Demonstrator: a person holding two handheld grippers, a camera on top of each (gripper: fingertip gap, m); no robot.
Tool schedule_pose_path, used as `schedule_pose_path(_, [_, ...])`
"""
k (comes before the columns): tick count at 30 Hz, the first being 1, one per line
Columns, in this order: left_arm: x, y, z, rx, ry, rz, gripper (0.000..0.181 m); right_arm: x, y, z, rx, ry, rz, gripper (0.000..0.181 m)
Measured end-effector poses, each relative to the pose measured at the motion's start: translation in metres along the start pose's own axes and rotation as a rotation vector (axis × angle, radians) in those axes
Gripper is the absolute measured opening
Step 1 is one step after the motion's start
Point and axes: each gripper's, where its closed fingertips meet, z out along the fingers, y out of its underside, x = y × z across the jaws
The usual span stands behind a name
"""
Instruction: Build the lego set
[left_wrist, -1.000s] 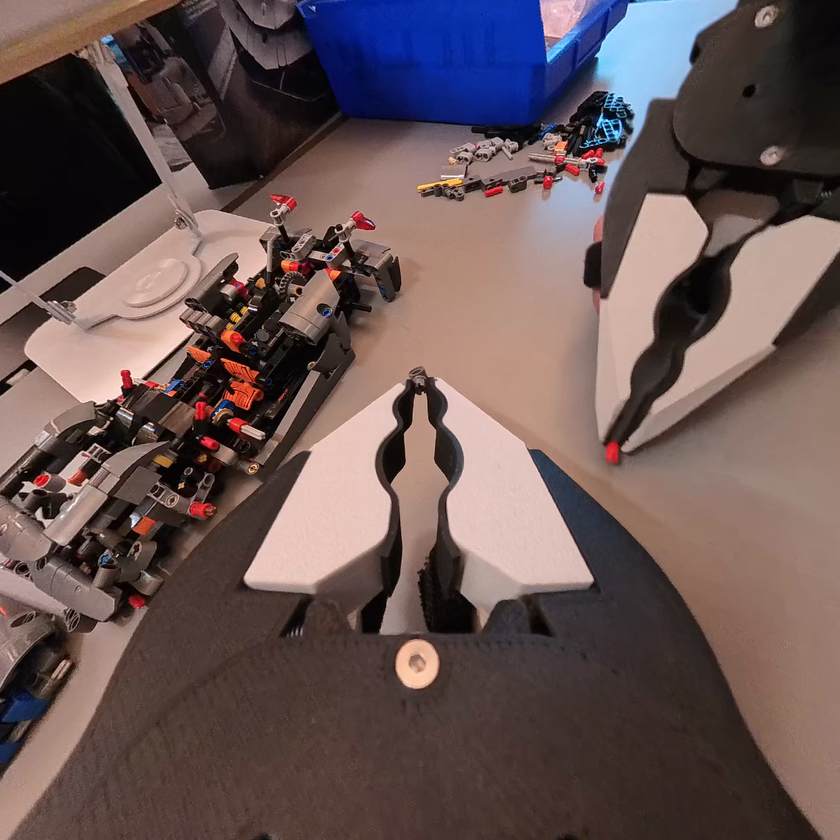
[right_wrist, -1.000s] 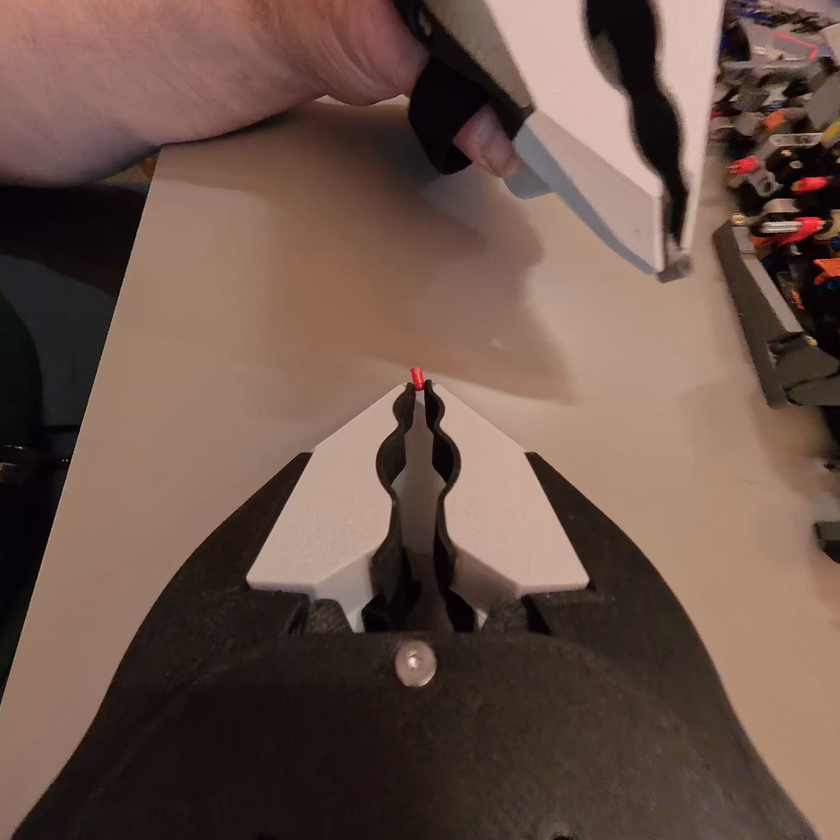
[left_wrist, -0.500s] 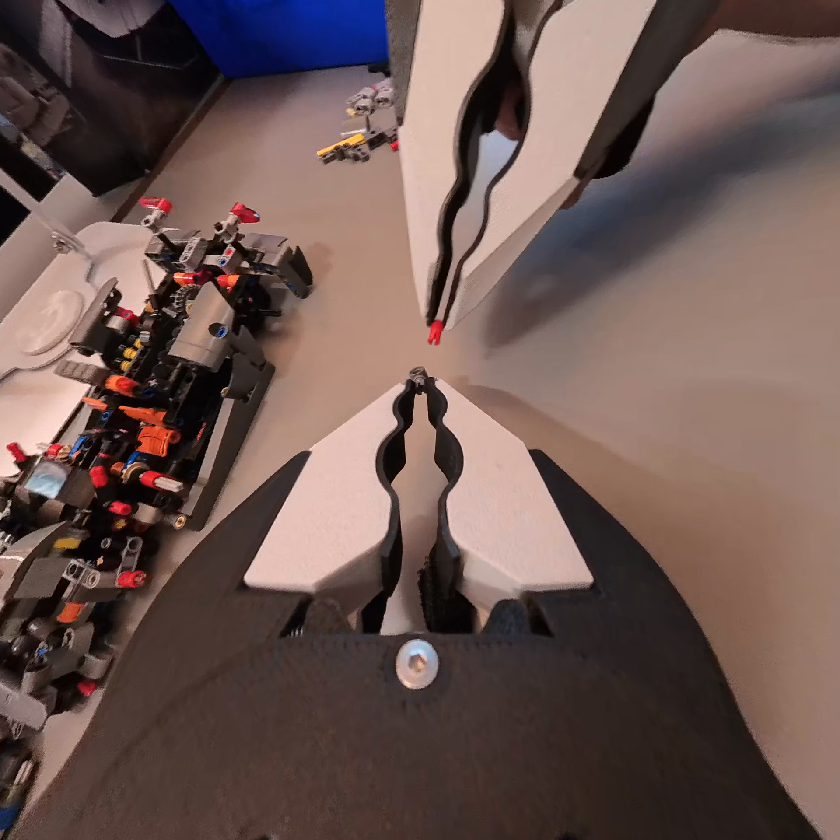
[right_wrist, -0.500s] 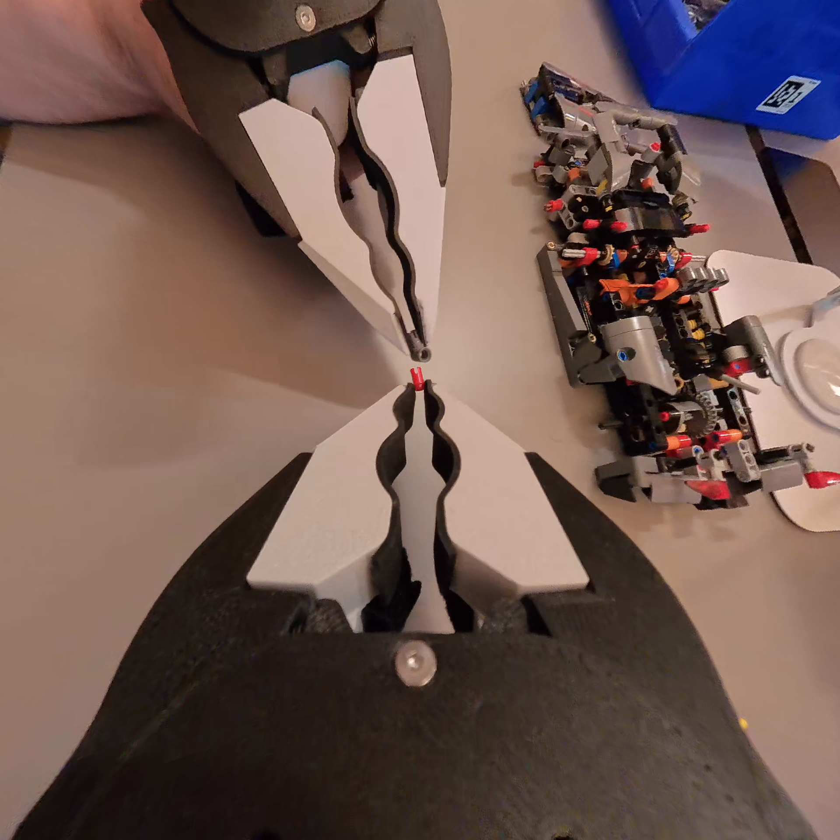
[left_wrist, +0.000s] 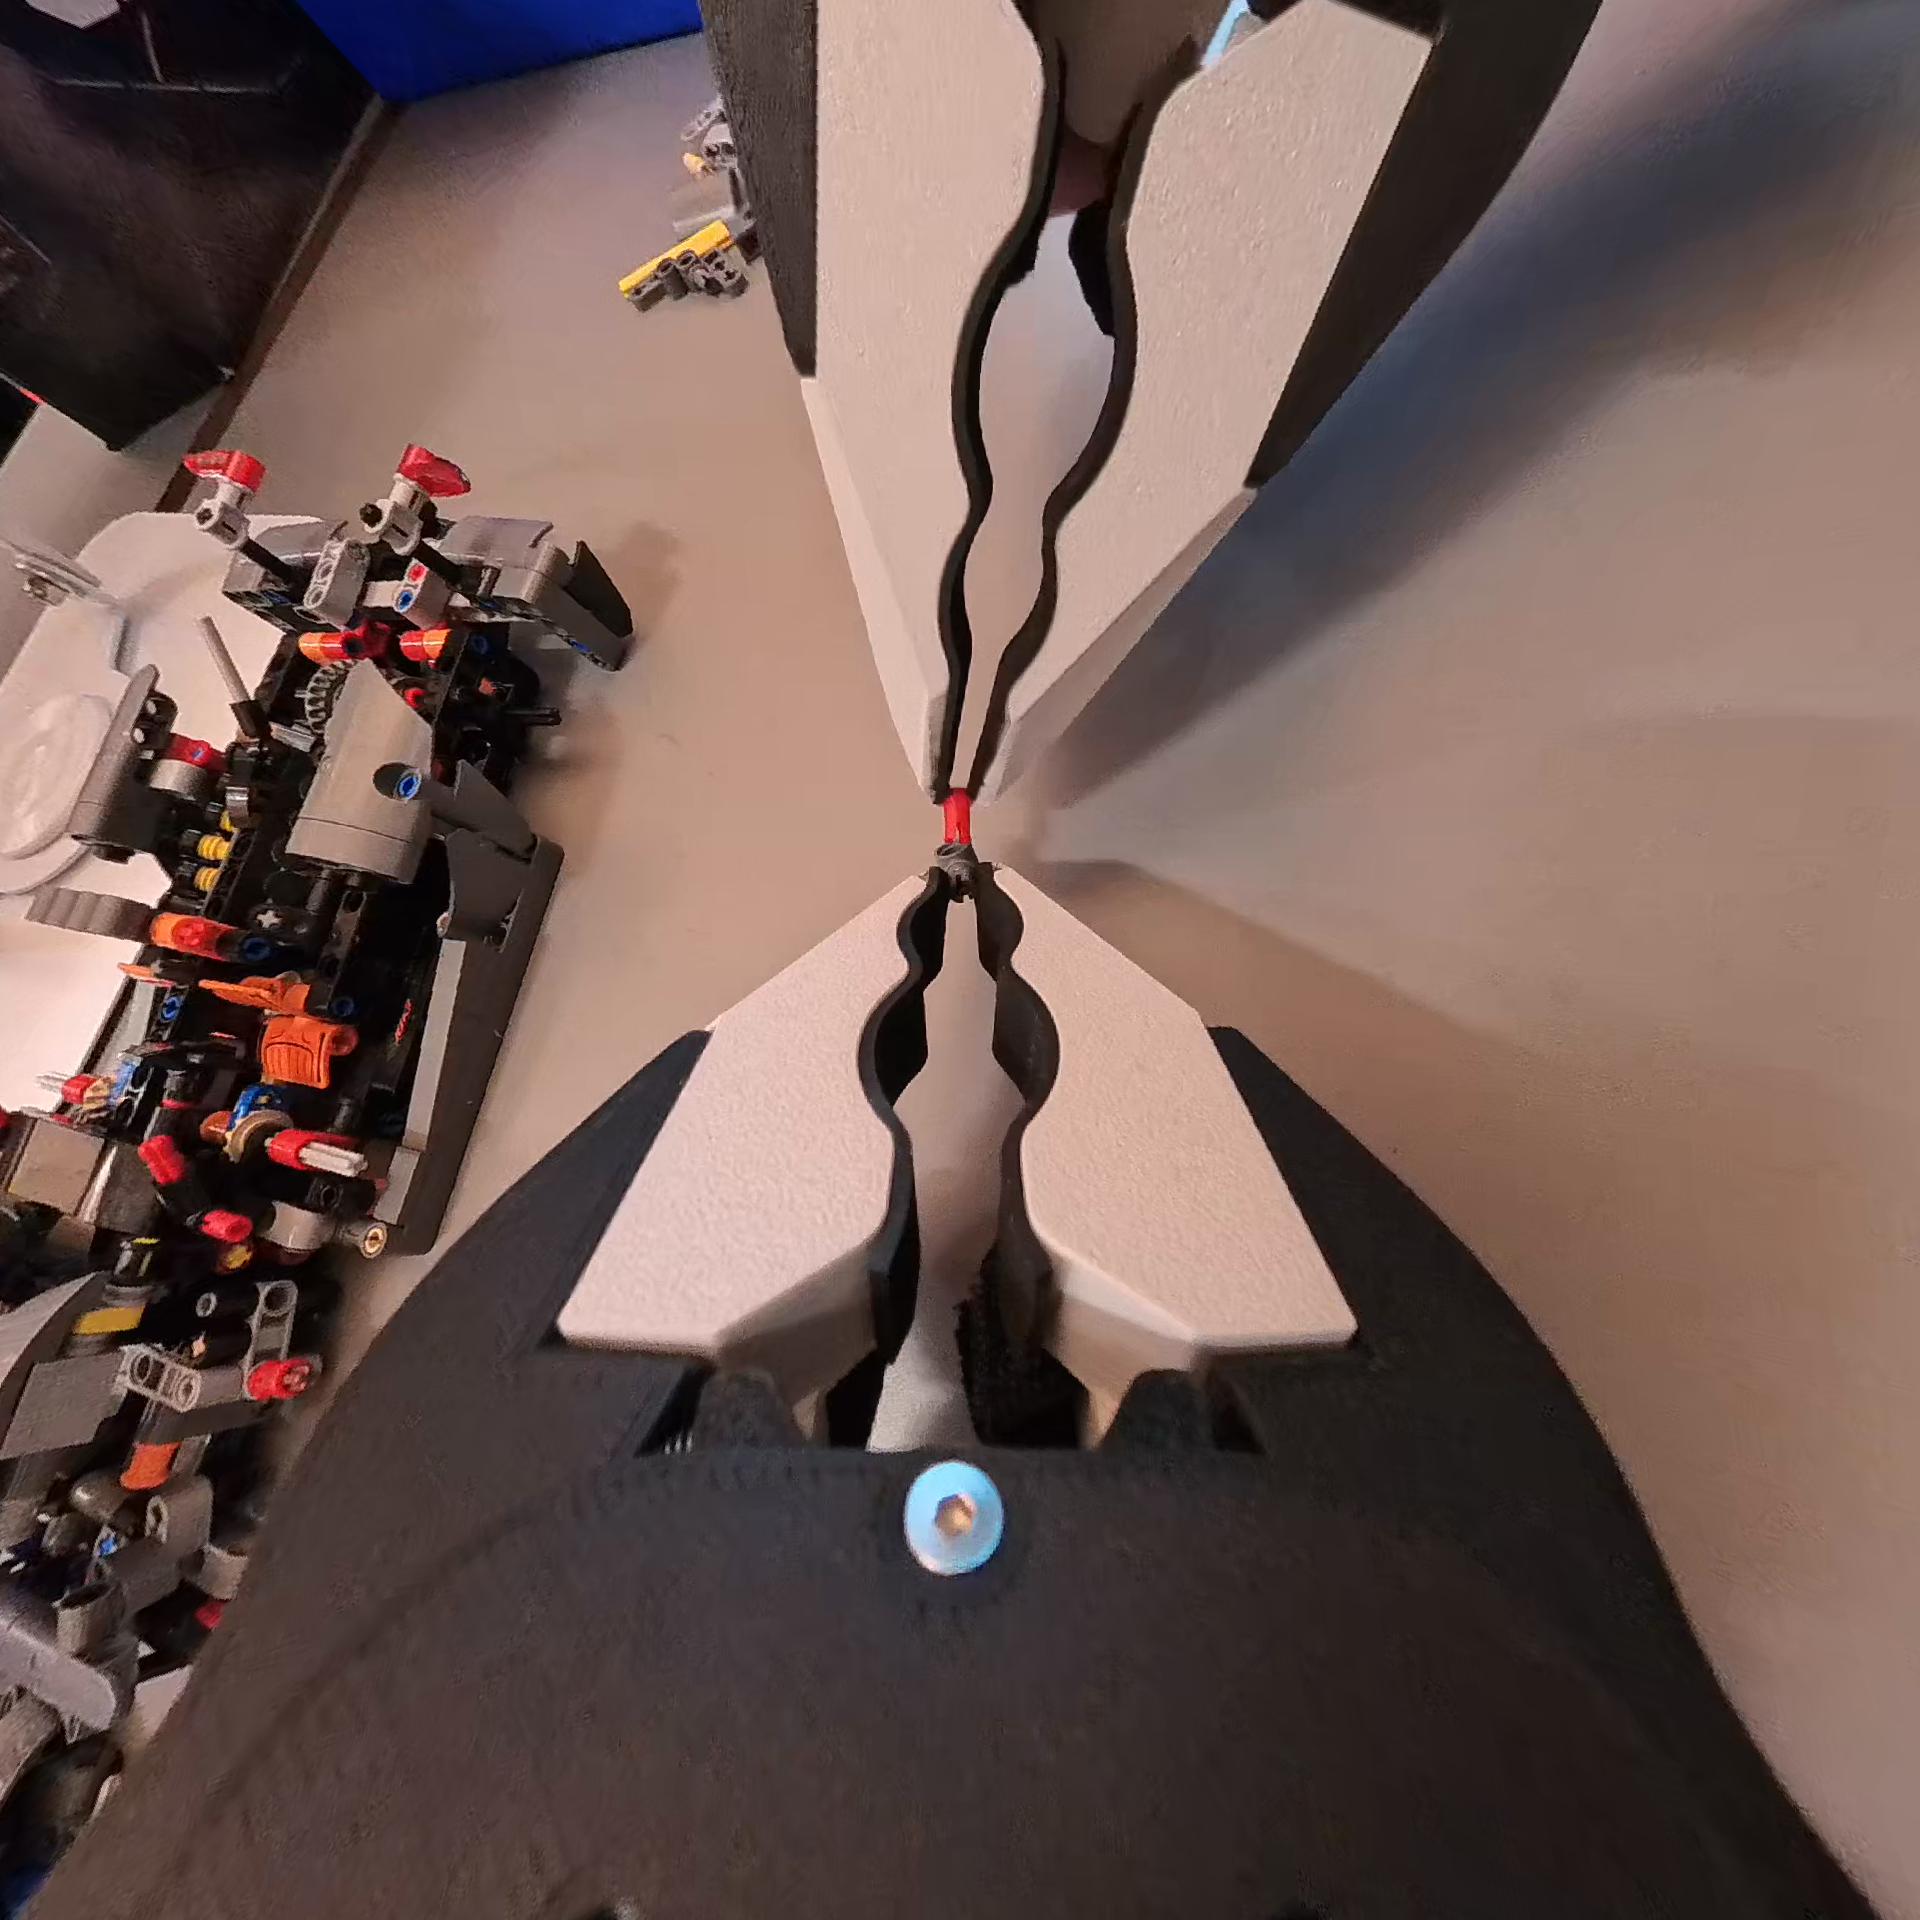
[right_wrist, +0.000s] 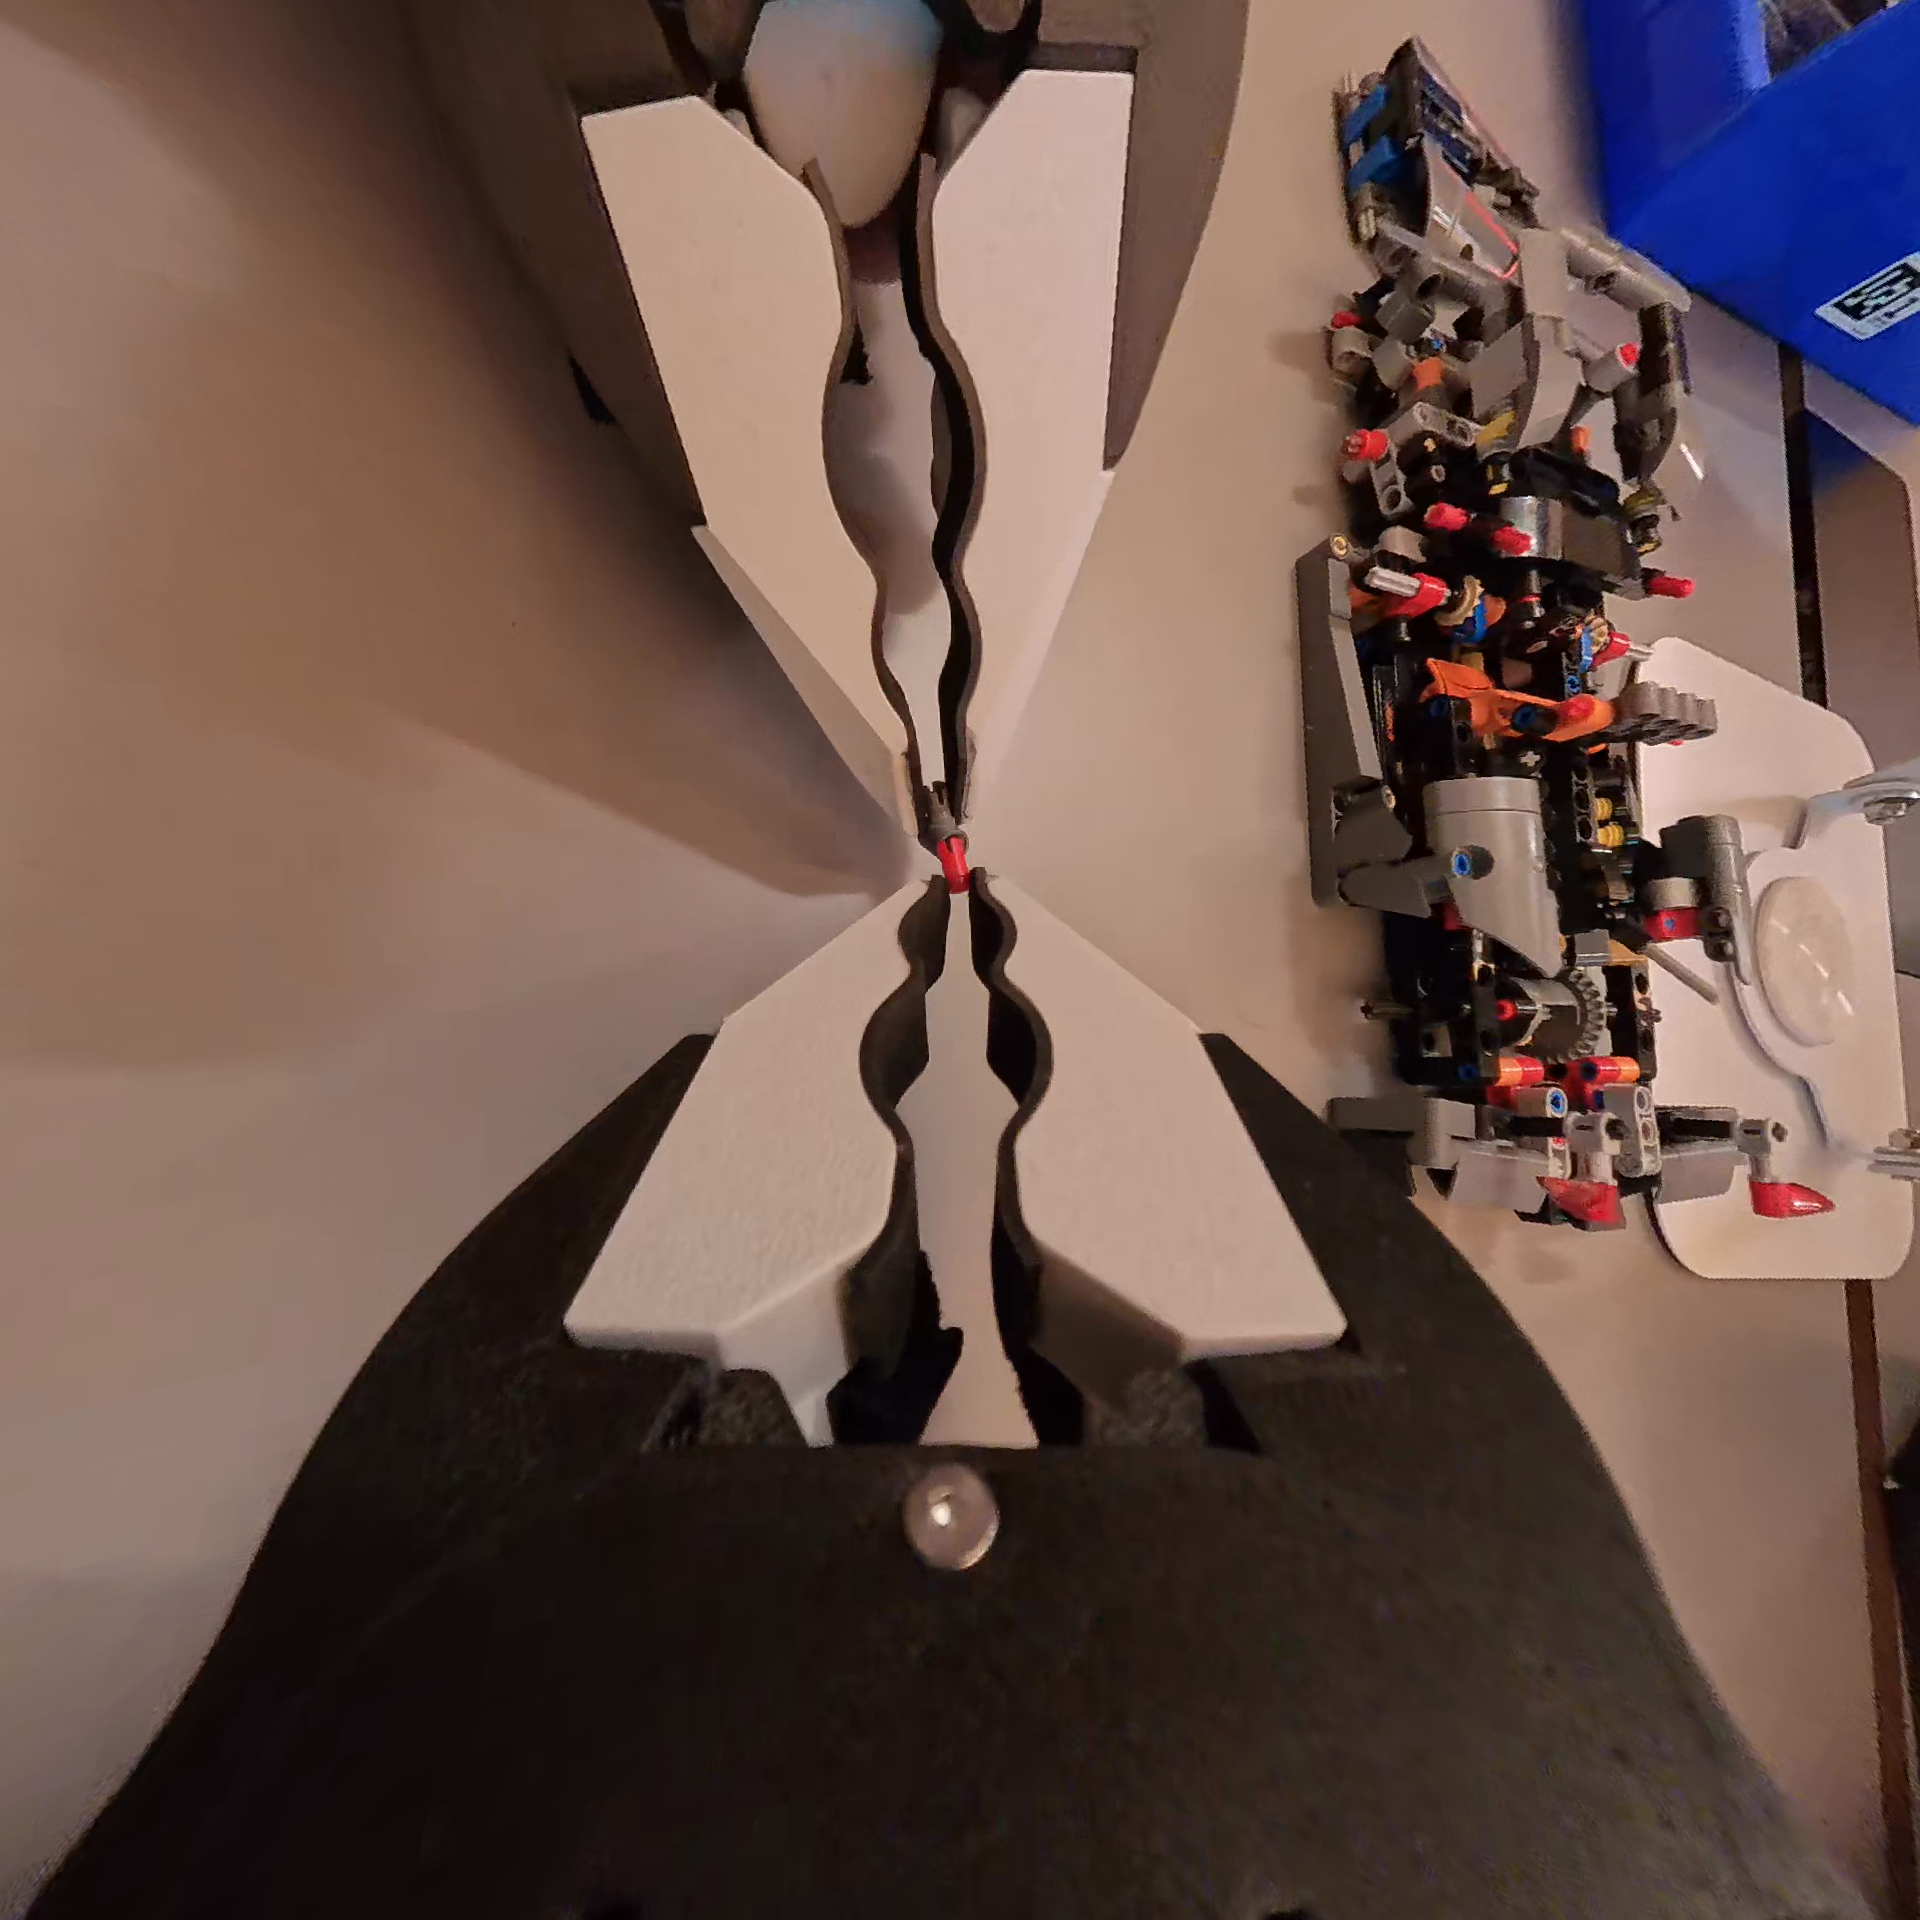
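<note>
My left gripper (left_wrist: 957, 881) is shut on a small dark grey connector (left_wrist: 956, 859). My right gripper (right_wrist: 958, 883) is shut on a small red pin (right_wrist: 951, 858). The two grippers face each other tip to tip above the table, and the red pin (left_wrist: 955, 815) touches the grey connector (right_wrist: 940, 819) end to end. The right gripper shows in the left wrist view (left_wrist: 961, 787), the left gripper in the right wrist view (right_wrist: 938, 798). The partly built grey, black and orange lego vehicle (left_wrist: 312, 883) lies to the left, also in the right wrist view (right_wrist: 1558, 748).
A white stand base (right_wrist: 1756, 987) lies under the vehicle's far side. A blue bin (right_wrist: 1787, 156) stands beyond it. Loose yellow and grey pieces (left_wrist: 691, 265) lie on the beige table (left_wrist: 1507, 935) behind the right gripper. My left and right fingertips are right by each other.
The two grippers have closed in on each other. The red pin and the grey connector were apart half a second ago and now touch.
</note>
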Motion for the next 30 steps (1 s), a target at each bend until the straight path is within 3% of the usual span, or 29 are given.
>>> schedule_pose_path(30, [0.003, 0.004, 0.01, -0.034, 0.026, 0.007, 0.004, -0.004, 0.014, 0.01, -0.026, 0.008, -0.068, 0.002])
